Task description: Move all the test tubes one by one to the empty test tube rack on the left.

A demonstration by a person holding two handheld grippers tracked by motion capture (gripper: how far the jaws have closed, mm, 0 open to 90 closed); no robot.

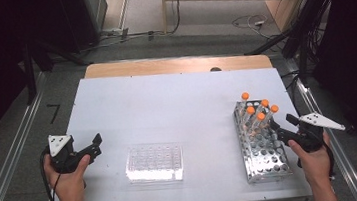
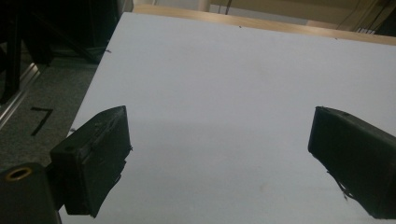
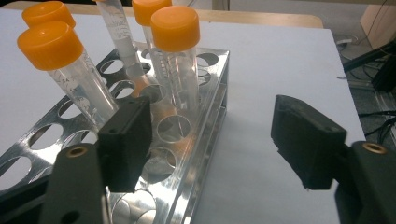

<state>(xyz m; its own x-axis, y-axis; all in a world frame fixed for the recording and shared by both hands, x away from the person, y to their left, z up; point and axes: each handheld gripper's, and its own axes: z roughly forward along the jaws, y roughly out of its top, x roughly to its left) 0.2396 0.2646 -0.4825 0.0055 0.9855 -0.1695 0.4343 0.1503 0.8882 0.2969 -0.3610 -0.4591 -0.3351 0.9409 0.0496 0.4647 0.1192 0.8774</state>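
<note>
A metal tube rack (image 1: pixel 265 156) stands on the right side of the white table (image 1: pixel 166 101), with several orange-capped clear tubes (image 1: pixel 261 117) upright in its far end. My right gripper (image 1: pixel 281 123) is open at the rack's right edge, just short of those tubes. In the right gripper view (image 3: pixel 212 121) one jaw hangs over the rack's holes (image 3: pixel 210 60) and the other over bare table, and the nearest tube (image 3: pixel 180 70) stands ahead with nothing pinched. My left gripper (image 1: pixel 96 143) rests open at the table's left edge, with only bare table between its jaws (image 2: pixel 219 140).
A clear plastic well plate (image 1: pixel 154 162) lies flat near the table's front middle, between the two hands. A wooden strip (image 1: pixel 177 64) runs along the far edge. Metal rails (image 1: pixel 7 163) and cables flank the table on the floor.
</note>
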